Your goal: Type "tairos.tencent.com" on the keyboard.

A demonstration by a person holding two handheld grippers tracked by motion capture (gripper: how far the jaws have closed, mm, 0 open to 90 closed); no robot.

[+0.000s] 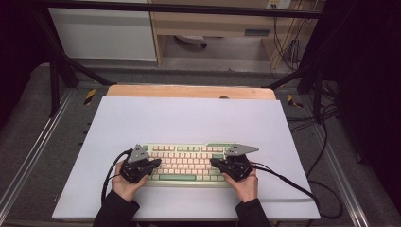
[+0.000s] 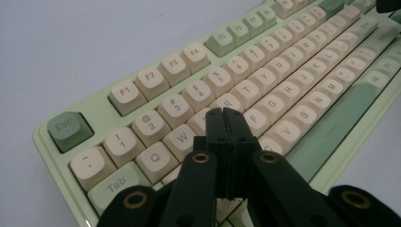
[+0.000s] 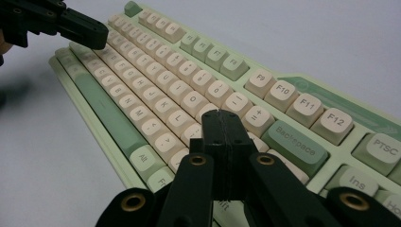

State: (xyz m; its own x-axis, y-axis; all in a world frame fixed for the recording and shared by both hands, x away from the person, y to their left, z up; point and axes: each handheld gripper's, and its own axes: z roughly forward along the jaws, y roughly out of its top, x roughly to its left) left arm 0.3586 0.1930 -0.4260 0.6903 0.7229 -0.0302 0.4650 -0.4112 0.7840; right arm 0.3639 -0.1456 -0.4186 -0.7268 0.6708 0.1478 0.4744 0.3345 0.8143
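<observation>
Both jaws are shut tight: the left hand-held gripper (image 2: 226,113) and right hand-held gripper (image 3: 221,116) are held over the green keyboard (image 1: 185,163) (nothing gripped).

High view: above the person's side, looking forward and down on the whole table (image 1: 189,118).
Left gripper view: close, low over the keyboard (image 2: 265,61), facing along its rows.
Right gripper view: close, facing opposite.
Shared: the keyboard.

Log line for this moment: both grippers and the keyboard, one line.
left gripper: shut, over keyboard's left letter keys | right gripper: shut, over right end near Backspace key | nothing held | keyboard flat on white mat
</observation>
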